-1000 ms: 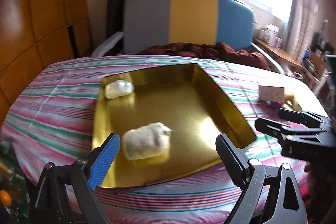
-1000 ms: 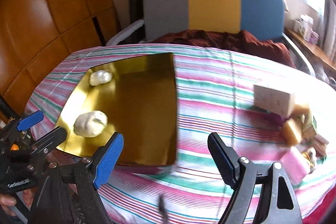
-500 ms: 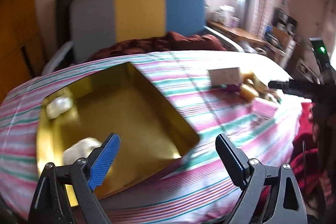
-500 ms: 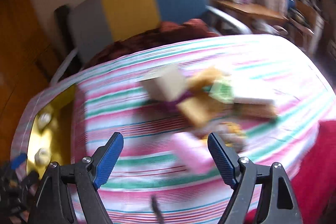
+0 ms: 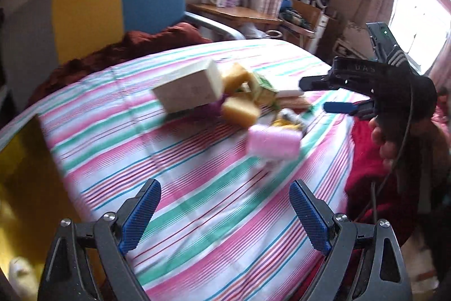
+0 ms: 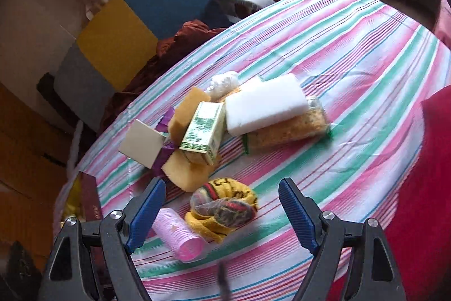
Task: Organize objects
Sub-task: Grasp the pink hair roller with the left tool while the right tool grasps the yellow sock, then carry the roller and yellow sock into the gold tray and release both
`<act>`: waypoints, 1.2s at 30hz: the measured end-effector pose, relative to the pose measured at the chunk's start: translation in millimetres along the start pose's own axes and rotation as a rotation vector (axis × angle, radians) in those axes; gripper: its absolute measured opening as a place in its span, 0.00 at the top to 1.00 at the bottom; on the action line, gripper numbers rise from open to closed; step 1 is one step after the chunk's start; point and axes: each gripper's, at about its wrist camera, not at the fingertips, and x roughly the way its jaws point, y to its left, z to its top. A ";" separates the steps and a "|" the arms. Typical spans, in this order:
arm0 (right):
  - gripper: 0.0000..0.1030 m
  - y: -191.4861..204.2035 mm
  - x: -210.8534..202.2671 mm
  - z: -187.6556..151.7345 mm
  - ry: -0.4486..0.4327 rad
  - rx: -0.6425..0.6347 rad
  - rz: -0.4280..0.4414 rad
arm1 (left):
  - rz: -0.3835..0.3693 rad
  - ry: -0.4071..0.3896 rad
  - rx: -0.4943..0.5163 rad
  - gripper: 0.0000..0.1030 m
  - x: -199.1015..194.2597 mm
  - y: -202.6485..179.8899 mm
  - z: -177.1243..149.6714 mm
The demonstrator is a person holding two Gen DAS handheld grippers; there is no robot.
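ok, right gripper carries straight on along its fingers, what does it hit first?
Probably the yellow bagged bundle lying between the open right gripper fingers; the pink roller sits by the left finger. Depth is unclear.

Left gripper (image 5: 222,212): I've swung it off the gold tray (image 5: 19,188) toward the clutter pile (image 5: 225,100).
Right gripper (image 6: 222,212): now over that pile.

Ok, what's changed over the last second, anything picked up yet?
Nothing picked up. Both views have swung from the gold tray to the pile of objects; the tray now sits at the left edge. The right gripper hangs over the yellow bundle and pink roller. The left gripper is over bare striped cloth. Both jaws stayed open and empty; the pile looks undisturbed.
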 end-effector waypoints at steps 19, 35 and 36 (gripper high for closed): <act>0.19 -11.0 26.8 -1.3 0.113 0.077 0.089 | -0.140 0.135 0.053 0.34 105.6 -35.9 36.4; 0.58 3.4 62.1 -18.3 0.265 -0.052 -0.049 | -0.136 0.078 0.006 0.37 68.6 -26.4 4.8; 0.59 3.2 61.7 -18.0 0.262 -0.055 -0.052 | -0.135 0.073 0.001 0.37 64.3 -25.0 1.9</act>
